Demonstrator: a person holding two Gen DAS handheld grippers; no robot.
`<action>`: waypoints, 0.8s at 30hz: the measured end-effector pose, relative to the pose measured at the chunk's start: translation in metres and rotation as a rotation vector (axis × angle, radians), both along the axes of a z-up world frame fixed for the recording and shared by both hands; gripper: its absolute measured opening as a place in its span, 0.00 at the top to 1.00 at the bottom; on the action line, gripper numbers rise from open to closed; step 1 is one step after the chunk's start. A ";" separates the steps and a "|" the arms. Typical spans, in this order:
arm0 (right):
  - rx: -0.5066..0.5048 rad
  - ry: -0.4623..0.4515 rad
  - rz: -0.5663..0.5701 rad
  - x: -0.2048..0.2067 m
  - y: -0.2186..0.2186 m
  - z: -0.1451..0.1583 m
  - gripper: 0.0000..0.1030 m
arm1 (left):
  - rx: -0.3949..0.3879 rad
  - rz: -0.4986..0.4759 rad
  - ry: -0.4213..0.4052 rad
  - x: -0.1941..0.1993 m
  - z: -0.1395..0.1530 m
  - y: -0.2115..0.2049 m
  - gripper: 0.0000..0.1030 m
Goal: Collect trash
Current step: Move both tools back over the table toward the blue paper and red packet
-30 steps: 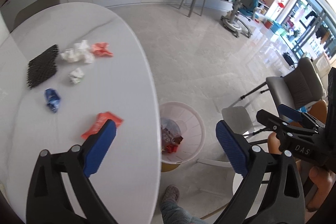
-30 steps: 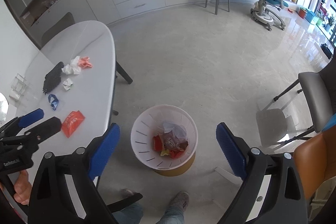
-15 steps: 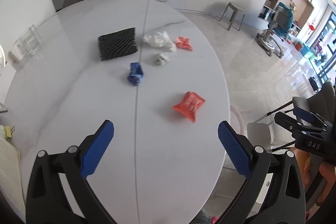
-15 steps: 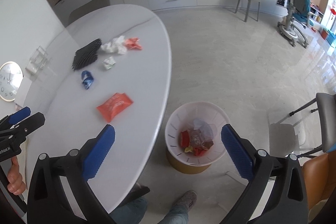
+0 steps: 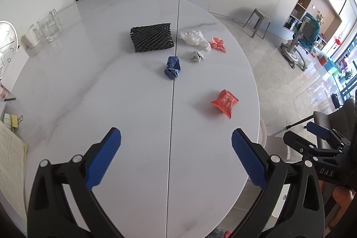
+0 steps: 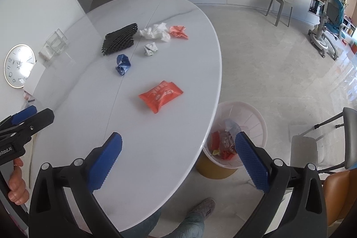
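Jaws of your right gripper (image 6: 178,155) stand spread wide with nothing between them; your left gripper (image 5: 176,155) is likewise spread and empty above the white table (image 5: 111,93). Nearest on the table lies the red wrapper (image 6: 161,95); beyond it sit the blue wrapper (image 6: 123,64), grey wad (image 6: 150,48), white tissue (image 6: 156,32), orange scrap (image 6: 178,31) and black mesh (image 6: 119,38). Beside the table edge, the white bin (image 6: 256,119) on the floor holds red wrappers and clear plastic.
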State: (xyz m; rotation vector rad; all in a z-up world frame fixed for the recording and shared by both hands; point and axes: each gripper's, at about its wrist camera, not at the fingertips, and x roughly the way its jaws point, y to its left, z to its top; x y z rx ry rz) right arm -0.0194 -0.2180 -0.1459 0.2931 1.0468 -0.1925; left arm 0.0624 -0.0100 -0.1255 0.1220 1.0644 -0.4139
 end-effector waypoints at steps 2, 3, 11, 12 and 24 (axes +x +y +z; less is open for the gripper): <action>-0.003 -0.001 0.000 0.002 0.006 -0.001 0.02 | 0.000 -0.002 0.003 0.002 -0.003 0.001 0.08; -0.006 -0.002 -0.004 0.003 0.008 -0.001 0.02 | 0.003 -0.002 0.004 0.004 -0.005 0.001 0.08; 0.019 0.008 -0.109 0.026 0.017 -0.023 0.02 | -0.003 -0.027 0.010 0.034 -0.024 -0.001 0.08; 0.027 0.008 -0.128 0.030 0.017 -0.027 0.02 | -0.003 -0.038 0.009 0.040 -0.027 -0.003 0.08; 0.063 0.047 -0.332 0.081 0.011 -0.077 0.02 | 0.025 -0.086 0.013 0.126 -0.084 -0.041 0.08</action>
